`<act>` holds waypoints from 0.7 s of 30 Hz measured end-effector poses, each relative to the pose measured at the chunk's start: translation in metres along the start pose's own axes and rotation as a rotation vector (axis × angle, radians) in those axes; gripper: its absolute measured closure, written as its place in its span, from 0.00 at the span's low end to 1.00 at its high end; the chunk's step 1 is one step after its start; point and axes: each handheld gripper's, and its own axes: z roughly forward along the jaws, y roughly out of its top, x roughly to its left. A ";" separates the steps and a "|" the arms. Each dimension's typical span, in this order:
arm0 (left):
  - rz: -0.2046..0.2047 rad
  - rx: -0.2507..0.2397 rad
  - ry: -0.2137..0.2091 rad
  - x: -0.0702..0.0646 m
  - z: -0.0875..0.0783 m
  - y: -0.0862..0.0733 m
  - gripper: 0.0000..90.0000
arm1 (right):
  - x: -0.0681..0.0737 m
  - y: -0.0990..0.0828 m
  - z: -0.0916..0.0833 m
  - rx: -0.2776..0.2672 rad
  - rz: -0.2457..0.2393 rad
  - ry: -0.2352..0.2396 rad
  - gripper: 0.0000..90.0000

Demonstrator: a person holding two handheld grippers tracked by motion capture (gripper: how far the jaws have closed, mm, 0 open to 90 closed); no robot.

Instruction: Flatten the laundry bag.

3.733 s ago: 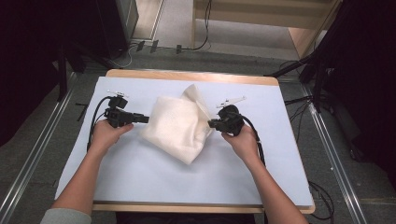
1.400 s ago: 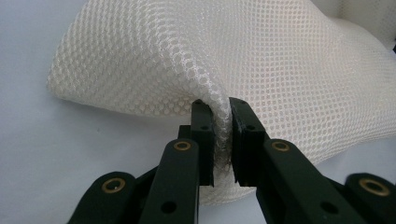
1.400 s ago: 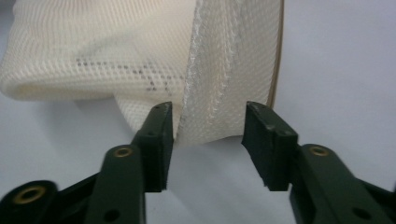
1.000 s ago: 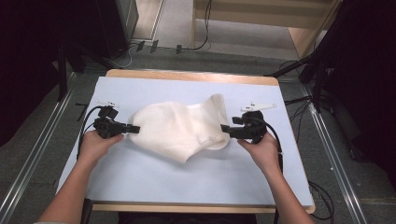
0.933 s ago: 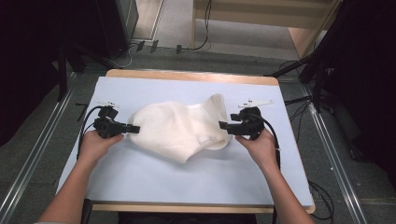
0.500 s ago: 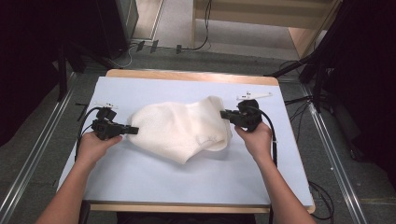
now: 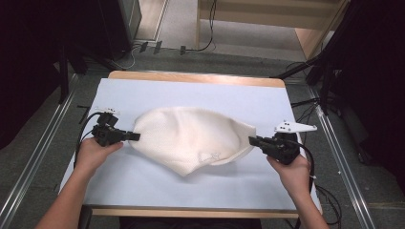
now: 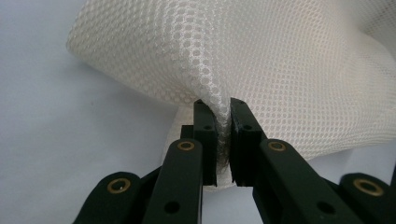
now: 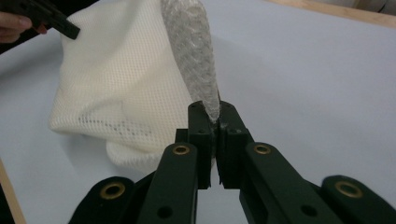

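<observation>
Pale blue table cover [image 7: 157, 186], wooden edge at the far side. The right gripper [image 7: 251, 140] has just clamped the mesh bag's [image 7: 191, 138] right edge and pulled rightward; left gripper [image 7: 137, 136] pinches the left edge. The bag's now stretched mid-table, close to flat.

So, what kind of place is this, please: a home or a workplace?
Probably a lab or recording workshop, not a home. The table has a plain blue cover and stands between metal floor rails; cables run across the grey floor, and dark equipment stands around it.
</observation>
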 end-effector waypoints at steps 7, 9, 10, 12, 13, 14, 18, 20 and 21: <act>-0.006 0.010 -0.012 0.001 -0.006 -0.011 0.94 | -0.006 -0.025 -0.011 0.038 0.021 0.005 0.98; -0.007 0.017 -0.017 0.002 -0.005 -0.015 0.94 | -0.011 -0.035 -0.016 0.045 0.058 0.025 0.98; -0.010 0.014 -0.015 0.002 -0.004 -0.015 0.94 | -0.012 -0.037 -0.018 0.051 0.058 0.026 0.98; -0.009 0.016 -0.017 0.003 -0.004 -0.015 0.93 | -0.013 -0.040 -0.020 0.047 0.061 0.027 0.98; -0.013 0.012 -0.023 0.005 -0.004 -0.015 0.93 | -0.013 -0.041 -0.021 0.049 0.060 0.027 0.98; -0.009 0.012 -0.026 0.006 -0.004 -0.016 0.93 | -0.013 -0.042 -0.022 0.053 0.058 0.028 0.98; 0.004 0.008 -0.029 0.005 -0.004 -0.017 0.93 | -0.016 -0.048 -0.023 0.067 0.056 0.033 0.95; 0.009 0.002 -0.031 0.004 -0.004 -0.018 0.93 | -0.020 -0.050 -0.028 0.054 0.068 0.043 0.90; 0.016 0.003 -0.036 0.004 -0.004 -0.019 0.92 | -0.022 -0.051 -0.031 0.049 0.073 0.045 0.86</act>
